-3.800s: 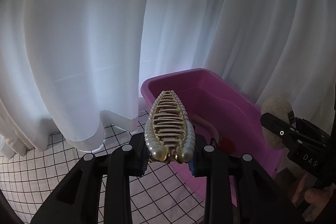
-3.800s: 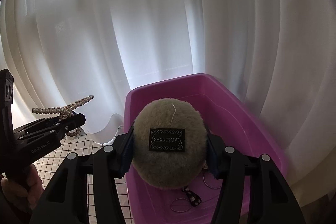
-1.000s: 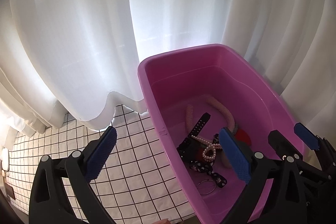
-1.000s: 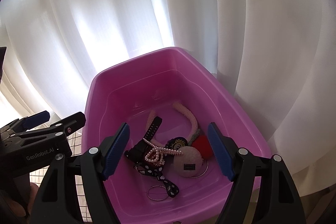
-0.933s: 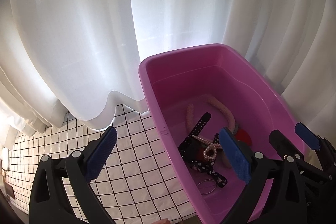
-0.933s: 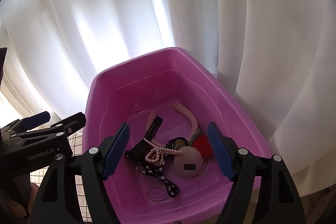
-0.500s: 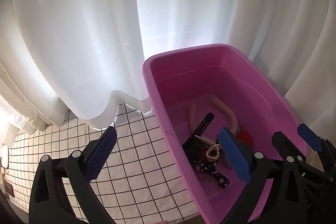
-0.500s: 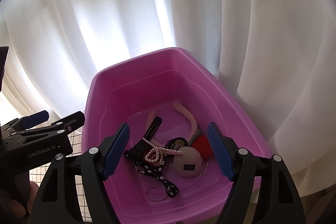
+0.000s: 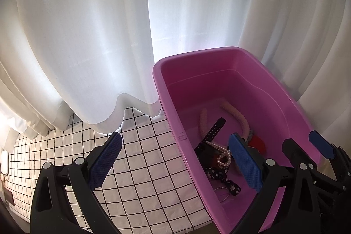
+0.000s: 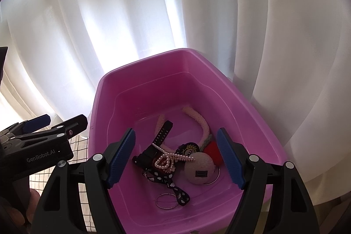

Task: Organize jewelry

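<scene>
A pink plastic bin [image 10: 252, 115] sits on a white cloth with a black grid [image 9: 140, 159], backed by sheer white curtains [image 9: 92, 36]. The jewelry lies heaped on the bin's floor, toward its near end: a pearl clip [image 10: 169, 159] on top of a black watch [image 10: 162, 135], a round fuzzy beige pom-pom with a dark label [image 10: 199, 168] just right of the pearls, a red fluffy piece [image 10: 211, 150] beyond it, a curved fuzzy cream headband [image 10: 201, 122] farther back, a black patterned ribbon [image 10: 173, 184] and a thin metal ring [image 10: 166, 201] nearest. The right gripper [image 10: 176, 159] hovers above the heap, jaws spread wide and holding nothing. The left gripper [image 9: 175, 161] straddles the bin's left wall, also wide apart and empty.
</scene>
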{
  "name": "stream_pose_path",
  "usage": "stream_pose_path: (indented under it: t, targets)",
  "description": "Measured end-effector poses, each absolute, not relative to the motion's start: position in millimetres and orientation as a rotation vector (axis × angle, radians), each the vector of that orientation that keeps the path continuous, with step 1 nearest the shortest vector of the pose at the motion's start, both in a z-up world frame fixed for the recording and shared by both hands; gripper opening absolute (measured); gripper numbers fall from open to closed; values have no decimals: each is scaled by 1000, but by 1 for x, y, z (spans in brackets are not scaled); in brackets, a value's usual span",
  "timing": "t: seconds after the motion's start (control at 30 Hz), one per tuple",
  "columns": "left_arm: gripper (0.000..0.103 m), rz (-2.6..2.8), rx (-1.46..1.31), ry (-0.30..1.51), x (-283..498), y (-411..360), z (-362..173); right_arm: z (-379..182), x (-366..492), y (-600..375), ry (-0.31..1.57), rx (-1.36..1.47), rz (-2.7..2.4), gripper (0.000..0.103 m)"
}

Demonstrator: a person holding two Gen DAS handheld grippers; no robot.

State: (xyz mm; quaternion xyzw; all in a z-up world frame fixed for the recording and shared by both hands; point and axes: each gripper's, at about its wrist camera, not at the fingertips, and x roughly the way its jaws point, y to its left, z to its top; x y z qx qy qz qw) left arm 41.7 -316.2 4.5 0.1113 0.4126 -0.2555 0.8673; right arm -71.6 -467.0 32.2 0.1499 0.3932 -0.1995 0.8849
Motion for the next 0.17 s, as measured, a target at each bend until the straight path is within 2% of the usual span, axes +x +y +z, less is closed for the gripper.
stream_pose_path:
  t: [0.17]
  targets:
    - [96,-533,232,861,42,-316,5,34,-73,-470,817,308,-413,73]
